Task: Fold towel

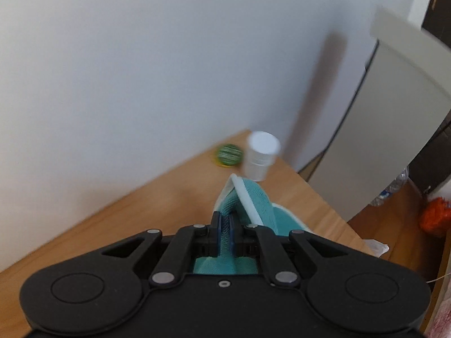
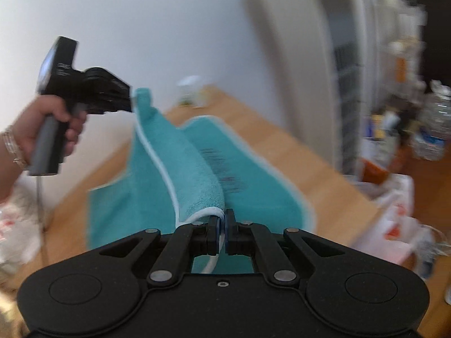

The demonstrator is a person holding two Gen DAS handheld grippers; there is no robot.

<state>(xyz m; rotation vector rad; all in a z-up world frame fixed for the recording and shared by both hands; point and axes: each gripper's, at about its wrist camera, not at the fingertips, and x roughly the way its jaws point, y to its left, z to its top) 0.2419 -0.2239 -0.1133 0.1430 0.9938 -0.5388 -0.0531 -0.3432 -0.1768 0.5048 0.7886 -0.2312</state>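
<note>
A teal towel (image 2: 253,186) with a white hem lies on the wooden table (image 2: 324,174). One edge is lifted off it and stretched between both grippers. My right gripper (image 2: 222,219) is shut on the near corner of that edge. My left gripper (image 2: 131,100), held by a hand, is shut on the far corner, raised above the table. In the left wrist view the left gripper (image 1: 224,222) pinches teal towel (image 1: 253,197) between its pads, with the hem sticking up past the fingertips.
A white cup (image 1: 260,155) and a green ball (image 1: 229,154) stand at the table's far corner by the white wall. A white cabinet (image 1: 394,112) is right of the table. Plastic bags (image 2: 394,219), a water bottle (image 2: 434,129) and clutter sit at the right.
</note>
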